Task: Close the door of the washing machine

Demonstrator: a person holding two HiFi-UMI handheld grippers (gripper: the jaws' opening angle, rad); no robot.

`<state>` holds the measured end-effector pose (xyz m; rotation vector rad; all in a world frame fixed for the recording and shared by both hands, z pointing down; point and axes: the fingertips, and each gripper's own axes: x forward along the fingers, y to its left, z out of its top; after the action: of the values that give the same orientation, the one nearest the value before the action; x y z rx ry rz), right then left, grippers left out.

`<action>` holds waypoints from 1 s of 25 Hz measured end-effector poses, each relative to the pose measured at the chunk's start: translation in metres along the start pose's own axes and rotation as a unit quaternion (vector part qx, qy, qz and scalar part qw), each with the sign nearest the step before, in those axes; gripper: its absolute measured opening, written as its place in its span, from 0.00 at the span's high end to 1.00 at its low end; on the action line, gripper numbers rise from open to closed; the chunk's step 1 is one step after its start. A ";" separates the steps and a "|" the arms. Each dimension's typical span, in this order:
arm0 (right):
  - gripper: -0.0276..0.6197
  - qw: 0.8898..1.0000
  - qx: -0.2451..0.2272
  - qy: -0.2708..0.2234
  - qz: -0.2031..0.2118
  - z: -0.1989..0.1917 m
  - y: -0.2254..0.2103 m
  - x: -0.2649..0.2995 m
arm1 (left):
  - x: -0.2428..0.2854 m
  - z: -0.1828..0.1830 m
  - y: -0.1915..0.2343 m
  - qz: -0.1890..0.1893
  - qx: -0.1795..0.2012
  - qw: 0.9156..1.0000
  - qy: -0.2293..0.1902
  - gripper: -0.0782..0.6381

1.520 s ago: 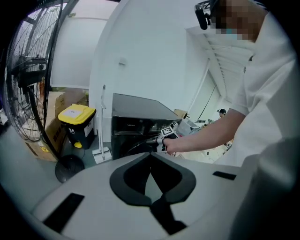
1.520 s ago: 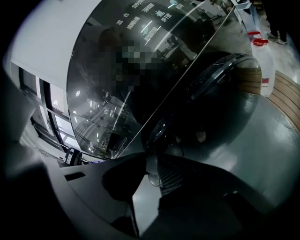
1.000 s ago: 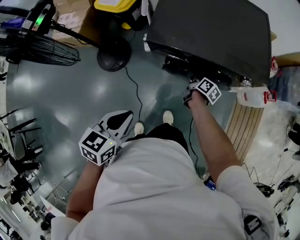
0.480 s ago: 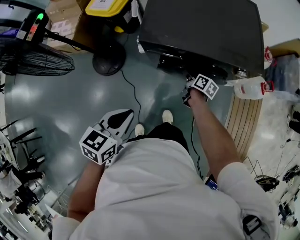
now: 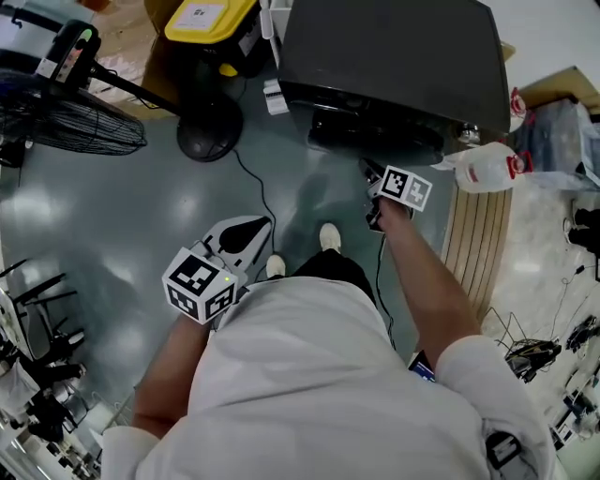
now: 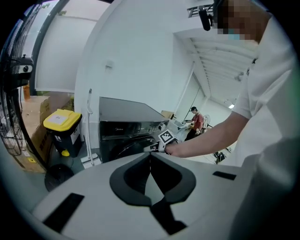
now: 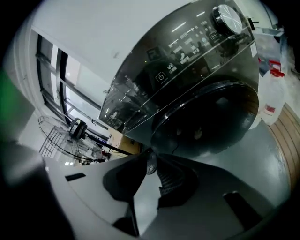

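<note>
**One washer, two grippers, one door**

My left gripper (image 5: 251, 231) hangs empty, jaws together. The single dark washing machine (image 5: 394, 56) stands ahead. My right gripper (image 5: 371, 174), just before its front, has narrow jaws closing on nothing. The round door (image 7: 206, 117) looks flush but is hidden from overhead.

Grippers ×2: L gripper (image 5: 246, 234), R gripper (image 5: 373, 178) (jaws closing, nothing btwn). Washing machine (image 5: 394, 56) ×1, ahead of both. Fan (image 5: 75, 122) ×1 and yellow-lid bin (image 5: 202, 19) ×1, ahead-left of L gripper. Jug (image 5: 487, 169) ×1, right of R gripper. Shoes (image 5: 329, 236) ×2, btwn grippers.
</note>
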<state>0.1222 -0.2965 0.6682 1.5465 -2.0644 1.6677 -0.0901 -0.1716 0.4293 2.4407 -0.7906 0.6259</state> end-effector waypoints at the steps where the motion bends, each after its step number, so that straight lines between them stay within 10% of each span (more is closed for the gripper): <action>1: 0.84 1.000 -0.011 0.003 -0.001 -0.005 0.004 -0.005 | -0.003 -0.001 -0.001 -0.005 0.003 1.000 -0.002 0.87; 25: 0.88 0.975 -0.217 0.045 0.024 -0.183 0.175 -0.164 | -0.104 -0.057 -0.015 -0.098 0.011 0.994 -0.042 0.87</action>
<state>-0.0139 -0.0684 0.5245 1.2639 -2.2377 1.1609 -0.1718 -0.0858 0.4110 2.5384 -0.5688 0.4630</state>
